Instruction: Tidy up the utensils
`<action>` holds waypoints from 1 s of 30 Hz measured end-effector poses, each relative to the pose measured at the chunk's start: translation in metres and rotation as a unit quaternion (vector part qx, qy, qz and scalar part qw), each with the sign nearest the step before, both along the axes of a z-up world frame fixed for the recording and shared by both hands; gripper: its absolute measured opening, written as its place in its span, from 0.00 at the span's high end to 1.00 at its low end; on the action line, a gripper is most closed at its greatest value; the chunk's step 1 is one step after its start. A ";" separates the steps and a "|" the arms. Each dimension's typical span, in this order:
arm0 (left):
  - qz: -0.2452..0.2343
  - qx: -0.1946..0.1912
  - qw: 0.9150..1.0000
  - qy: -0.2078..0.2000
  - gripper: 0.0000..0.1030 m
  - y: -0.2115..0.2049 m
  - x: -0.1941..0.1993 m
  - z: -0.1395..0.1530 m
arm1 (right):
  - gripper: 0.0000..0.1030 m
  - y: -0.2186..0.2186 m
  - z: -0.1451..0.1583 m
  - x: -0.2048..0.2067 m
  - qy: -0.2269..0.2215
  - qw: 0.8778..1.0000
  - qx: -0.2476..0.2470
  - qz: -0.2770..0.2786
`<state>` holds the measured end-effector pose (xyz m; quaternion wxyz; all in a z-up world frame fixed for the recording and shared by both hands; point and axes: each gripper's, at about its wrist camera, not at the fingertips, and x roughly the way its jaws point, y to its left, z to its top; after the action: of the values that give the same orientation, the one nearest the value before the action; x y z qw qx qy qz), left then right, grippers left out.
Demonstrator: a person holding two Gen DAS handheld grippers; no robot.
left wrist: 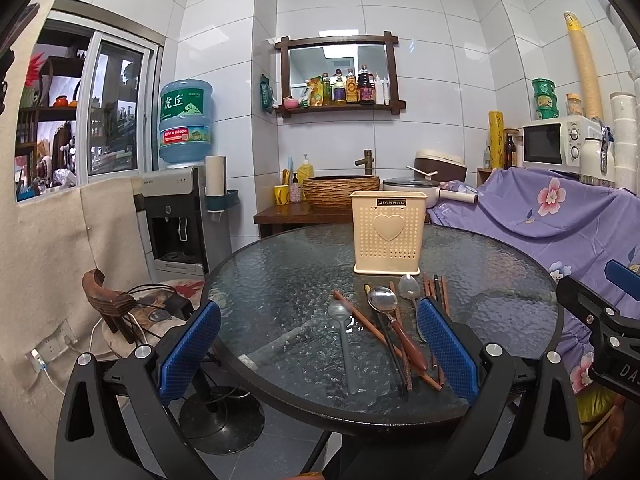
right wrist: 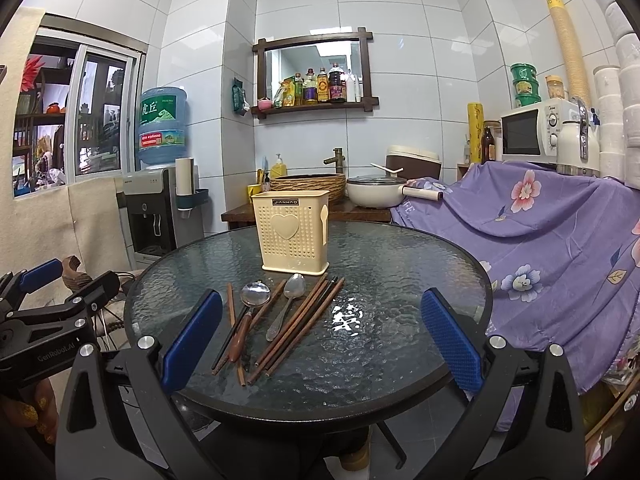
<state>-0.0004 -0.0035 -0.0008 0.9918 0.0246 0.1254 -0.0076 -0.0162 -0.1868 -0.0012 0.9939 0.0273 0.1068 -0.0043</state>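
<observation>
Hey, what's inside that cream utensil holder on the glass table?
The cream utensil holder shows nothing sticking out above its rim. Its perforated walls hide the interior, so whether anything lies inside cannot be seen. The spoons and chopsticks lie on the glass table in front.

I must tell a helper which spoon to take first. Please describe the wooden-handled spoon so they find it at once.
Find the round glass table with the cream utensil holder. In front of it lies a pile of chopsticks and spoons. The wooden-handled spoon alone combines a shiny round bowl with a reddish-brown handle.

The counter (right wrist: 400,280) is topped with textured glossy glass; spoons (right wrist: 292,285) are shiny metal, chopsticks (right wrist: 304,320) matt wood.
</observation>
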 end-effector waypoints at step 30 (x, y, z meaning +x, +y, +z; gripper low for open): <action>-0.012 0.007 0.998 0.055 0.06 0.006 0.025 -0.014 | 0.05 -0.001 -0.012 0.020 0.042 0.999 -0.023 0.004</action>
<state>0.0245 0.0026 -0.0150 0.9831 0.0325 0.1790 -0.0199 0.0040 -0.1876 -0.0127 0.9889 0.0044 0.1486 -0.0043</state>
